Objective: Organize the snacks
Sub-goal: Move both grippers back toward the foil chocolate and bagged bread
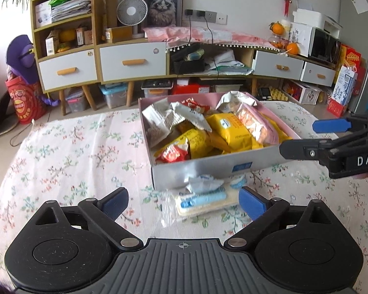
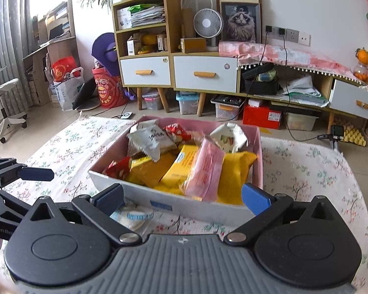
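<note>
Nearly sorted: one stray wafer pack [image 1: 201, 199] lies just near of the snack box [image 1: 208, 169].
Your left tongs [image 1: 184, 202] gape wide around it; right tongs [image 2: 184, 197] wide, empty. Close, lift, box it.

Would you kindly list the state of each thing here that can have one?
Left tool: open, empty.
Right tool: open, empty.
Snack box: lidless, heaped with packets.
Blue-and-white packets: outside the box, on the tablecloth.
Far-right drawer: pulled partly out.
Fan: blades not visibly turning.
</note>
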Tool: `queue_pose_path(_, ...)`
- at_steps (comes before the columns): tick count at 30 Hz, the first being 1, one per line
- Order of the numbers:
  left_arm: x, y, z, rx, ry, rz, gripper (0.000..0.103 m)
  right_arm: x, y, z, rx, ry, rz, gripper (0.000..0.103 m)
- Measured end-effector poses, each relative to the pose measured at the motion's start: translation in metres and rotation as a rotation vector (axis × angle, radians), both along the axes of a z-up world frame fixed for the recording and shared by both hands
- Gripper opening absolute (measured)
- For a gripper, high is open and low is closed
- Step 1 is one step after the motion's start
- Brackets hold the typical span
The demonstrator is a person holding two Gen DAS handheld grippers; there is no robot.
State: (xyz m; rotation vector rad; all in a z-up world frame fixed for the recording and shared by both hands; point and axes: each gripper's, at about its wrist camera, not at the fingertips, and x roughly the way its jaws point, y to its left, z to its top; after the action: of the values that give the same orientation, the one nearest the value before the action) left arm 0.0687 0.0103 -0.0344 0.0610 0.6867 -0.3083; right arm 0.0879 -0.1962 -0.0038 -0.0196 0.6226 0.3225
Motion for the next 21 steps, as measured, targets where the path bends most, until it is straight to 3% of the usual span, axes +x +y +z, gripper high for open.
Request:
queue_pose_path(13, 0.01, -0.014, -0.019, -0.001, -0.014, 0.001, 0.094, -0.003, -0.008, -0.031, -0.069, 0.073, -0.011, 0.103)
queue_pose_path(15, 0.014, -0.017, -0.021, -0.005, -0.013, 0.0, 0.089, -0.002, -0.011, -0.035, -0.075, 0.083, -0.009, 0.103)
queue_pose_path(21, 0.025, -0.028, -0.027, 0.006, 0.011, -0.006, 0.059, -0.002, -0.007, -0.045, -0.114, 0.102, 0.015, 0.103)
